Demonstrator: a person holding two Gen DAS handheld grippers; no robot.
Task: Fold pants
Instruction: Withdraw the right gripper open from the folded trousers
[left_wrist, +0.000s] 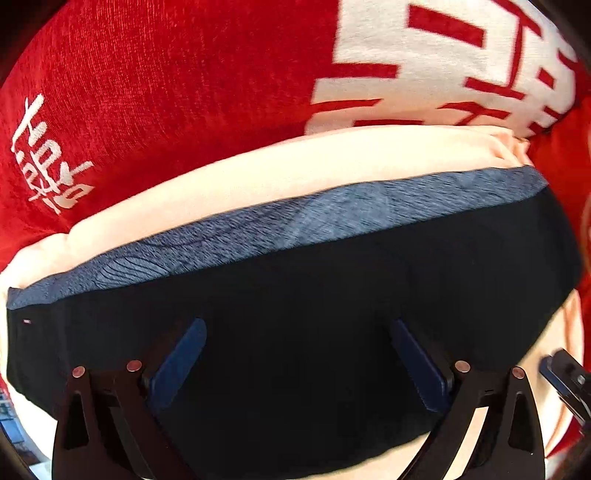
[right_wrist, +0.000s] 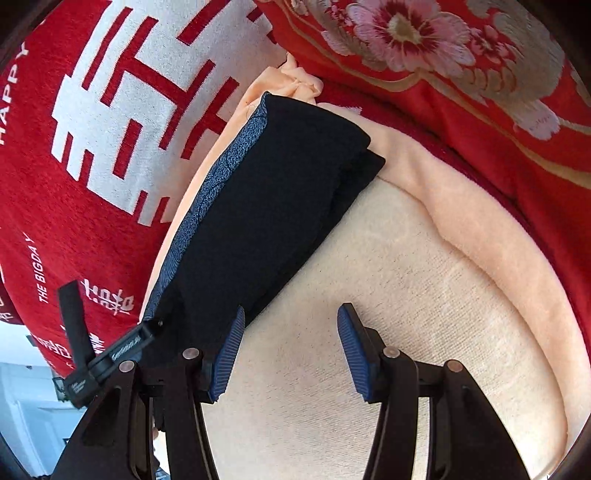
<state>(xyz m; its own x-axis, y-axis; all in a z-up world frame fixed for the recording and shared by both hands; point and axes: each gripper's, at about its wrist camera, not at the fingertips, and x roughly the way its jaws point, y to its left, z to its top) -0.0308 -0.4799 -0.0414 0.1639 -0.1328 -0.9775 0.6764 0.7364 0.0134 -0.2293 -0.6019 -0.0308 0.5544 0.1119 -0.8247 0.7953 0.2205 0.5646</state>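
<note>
Already the pants are seen as a compact dark bundle, black knit with a heathered blue band along one long edge, laid on a peach plush blanket over red bedding with white lettering. The stacked layers look soft and slippery, so a careless nudge is judged likely to slide them apart or roll the fold open. The left gripper is held over the bundle, jaws spread wide, nothing gripped. The right gripper is also wide open and empty, just beside the bundle's near edge.
</note>
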